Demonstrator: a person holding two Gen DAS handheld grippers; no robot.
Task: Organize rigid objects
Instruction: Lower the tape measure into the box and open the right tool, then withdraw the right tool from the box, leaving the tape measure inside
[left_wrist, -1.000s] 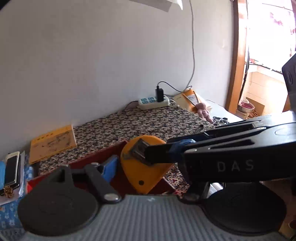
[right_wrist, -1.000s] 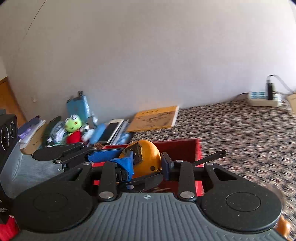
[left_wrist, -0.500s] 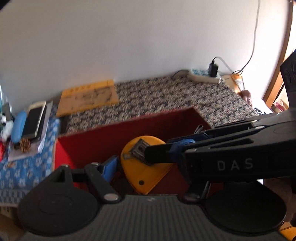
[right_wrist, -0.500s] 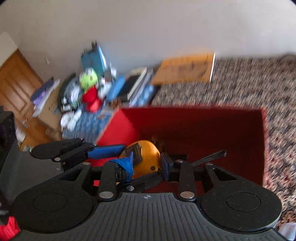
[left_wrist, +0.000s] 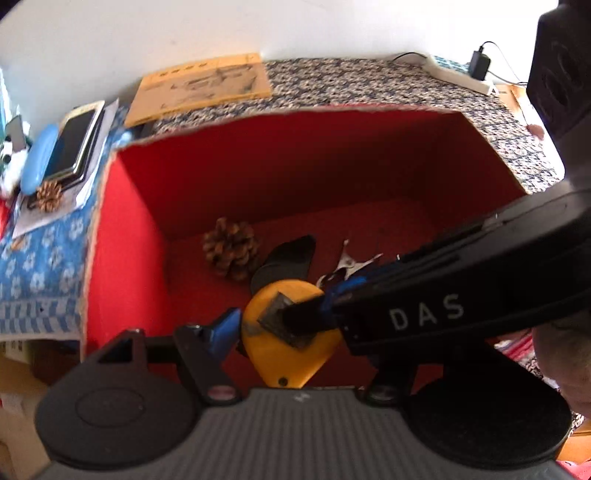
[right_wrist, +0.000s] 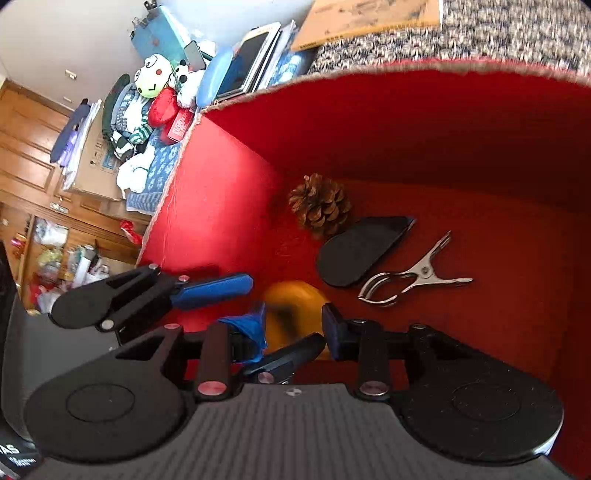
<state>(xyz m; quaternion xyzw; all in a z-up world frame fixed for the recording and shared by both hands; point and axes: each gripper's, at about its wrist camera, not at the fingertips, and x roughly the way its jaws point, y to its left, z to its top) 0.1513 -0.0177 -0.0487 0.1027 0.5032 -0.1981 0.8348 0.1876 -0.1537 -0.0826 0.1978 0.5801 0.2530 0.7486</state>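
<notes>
Both grippers point down into one red box (left_wrist: 295, 166) on the table (left_wrist: 369, 81), sharing one orange teardrop piece (left_wrist: 291, 354). The right gripper (right_wrist: 293, 330) is clamped on its flat faces, its jaws just easing open with the piece between them. The left gripper (left_wrist: 284, 325) straddles the piece edgewise: its blue pad (left_wrist: 225, 328) touches one edge, the other finger is hidden, so I cannot tell whether it squeezes.

Beyond the fingertips, on the box floor, lie three things: one pine cone (right_wrist: 319, 205), one black teardrop piece (right_wrist: 354, 251) and one metal clip (right_wrist: 410, 282). A second pine cone (left_wrist: 48, 195) sits outside the box, up and left of the left gripper. One yellow booklet (left_wrist: 203, 85) lies past the far wall.
</notes>
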